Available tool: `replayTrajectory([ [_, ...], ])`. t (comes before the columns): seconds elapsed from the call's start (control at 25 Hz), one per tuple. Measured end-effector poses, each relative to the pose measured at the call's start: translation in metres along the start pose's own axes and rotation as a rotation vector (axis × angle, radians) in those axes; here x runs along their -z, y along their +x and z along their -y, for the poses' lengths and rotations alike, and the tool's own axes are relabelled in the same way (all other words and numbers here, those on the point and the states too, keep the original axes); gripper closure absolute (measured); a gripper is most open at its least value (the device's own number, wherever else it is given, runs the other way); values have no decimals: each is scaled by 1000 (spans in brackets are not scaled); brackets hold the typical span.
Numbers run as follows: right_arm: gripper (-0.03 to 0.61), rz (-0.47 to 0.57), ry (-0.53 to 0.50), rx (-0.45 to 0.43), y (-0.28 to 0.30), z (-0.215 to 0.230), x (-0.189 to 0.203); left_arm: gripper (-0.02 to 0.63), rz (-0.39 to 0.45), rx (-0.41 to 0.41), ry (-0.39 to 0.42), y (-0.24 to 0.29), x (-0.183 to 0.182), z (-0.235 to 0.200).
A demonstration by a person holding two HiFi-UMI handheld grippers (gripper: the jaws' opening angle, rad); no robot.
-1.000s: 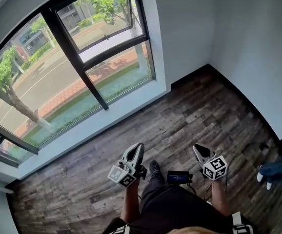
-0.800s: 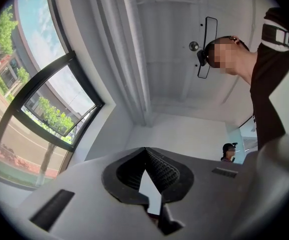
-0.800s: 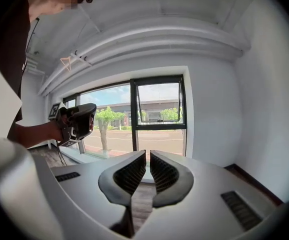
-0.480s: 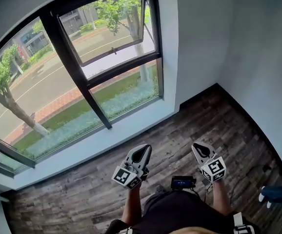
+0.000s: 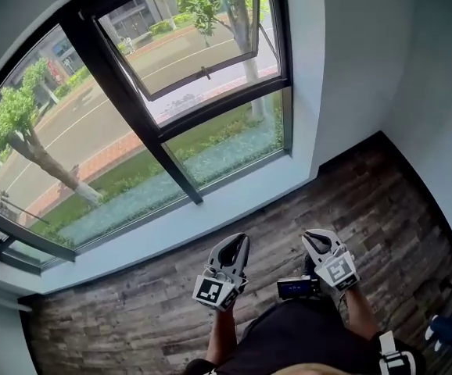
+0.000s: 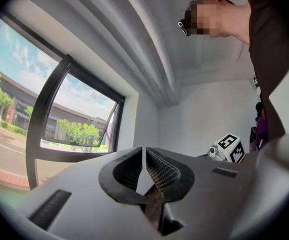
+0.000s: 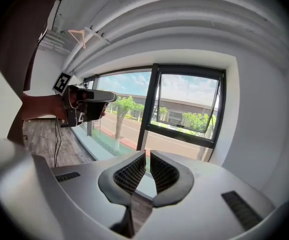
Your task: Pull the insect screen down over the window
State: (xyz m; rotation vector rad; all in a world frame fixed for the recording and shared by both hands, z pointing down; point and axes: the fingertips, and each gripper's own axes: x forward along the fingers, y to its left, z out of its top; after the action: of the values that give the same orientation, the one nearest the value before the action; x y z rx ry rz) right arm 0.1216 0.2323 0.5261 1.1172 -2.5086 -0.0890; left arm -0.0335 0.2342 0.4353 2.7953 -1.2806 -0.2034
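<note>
Before the window (image 5: 181, 92), above the wooden floor (image 5: 367, 201), my left gripper (image 5: 237, 241) and right gripper (image 5: 313, 237) hang, jaws clenched on nothing

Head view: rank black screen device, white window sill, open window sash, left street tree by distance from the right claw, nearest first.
1. Black screen device: just left of the right claw, by the person's waist.
2. White window sill: ahead, past the floor strip.
3. Open window sash: above the sill, swung outward.
4. Left street tree: outside, far left.
</note>
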Motion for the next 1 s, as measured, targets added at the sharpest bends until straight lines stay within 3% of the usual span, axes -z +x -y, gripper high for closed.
replayTrajectory([
  [0.24, 532, 7, -141, -107, 82, 71, -5, 603, -38, -199, 164, 80, -2, -64],
  [0.44, 518, 37, -210, -136, 117, 155, -22, 603, 10, -245, 228, 158, -28, -84],
  [0.52, 518, 42, -237, -141, 130, 185, -25, 603, 26, -269, 208, 182, -32, -98],
  [0.6, 518, 37, -256, -149, 143, 208, -22, 603, 81, -264, 91, 198, -40, -105],
  [0.64, 518, 33, -263, -149, 148, 217, -20, 601, 140, -239, -18, 204, -49, -107],
  [0.76, 518, 39, -256, -150, 161, 239, -19, 601, 407, -59, -428, 214, -77, -117],
  [0.84, 518, 42, -239, -161, 174, 250, -14, 577, 587, 55, -622, 220, -90, -132],
  [0.92, 518, 38, -224, -171, 191, 257, -12, 469, 692, 115, -701, 228, -100, -151],
  [0.96, 518, 39, -216, -171, 200, 261, -15, 355, 703, 137, -696, 235, -104, -160],
  [1.0, 518, 45, -211, -168, 207, 267, -20, 282, 690, 154, -661, 243, -108, -168],
])
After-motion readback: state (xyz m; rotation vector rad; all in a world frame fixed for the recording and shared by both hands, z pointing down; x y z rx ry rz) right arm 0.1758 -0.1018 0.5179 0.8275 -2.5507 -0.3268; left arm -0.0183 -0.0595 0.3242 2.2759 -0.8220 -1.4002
